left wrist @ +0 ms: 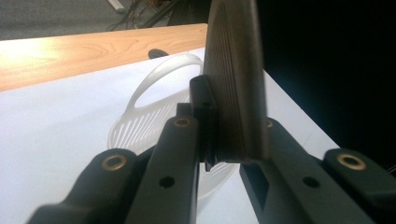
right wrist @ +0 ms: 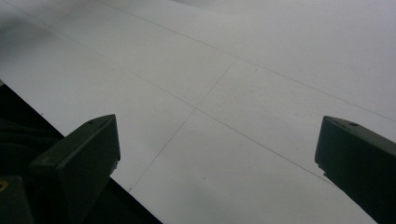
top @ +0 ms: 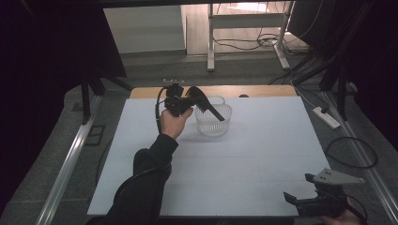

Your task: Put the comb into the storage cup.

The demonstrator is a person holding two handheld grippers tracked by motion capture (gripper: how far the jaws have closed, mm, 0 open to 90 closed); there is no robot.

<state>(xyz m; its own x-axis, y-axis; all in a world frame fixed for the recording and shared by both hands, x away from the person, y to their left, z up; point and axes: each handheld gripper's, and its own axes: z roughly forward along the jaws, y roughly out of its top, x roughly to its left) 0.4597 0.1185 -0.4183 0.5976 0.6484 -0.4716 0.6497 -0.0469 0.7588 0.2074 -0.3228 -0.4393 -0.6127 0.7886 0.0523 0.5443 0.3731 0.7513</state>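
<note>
At the far middle of the white table, the left gripper is raised in the person's left hand, its jaws clenched on a dark shoe. In the high view the shoe slants down to the right from the jaws, its lower end over the rim of a clear slotted basket that stands on the table just right of the hand. In the left gripper view the shoe's ribbed sole stands upright between the two black jaws, with the basket's looped handle behind it. At the near right corner of the table, well apart from the basket, the right gripper is held low, its jaws spread wide with bare table between them.
</note>
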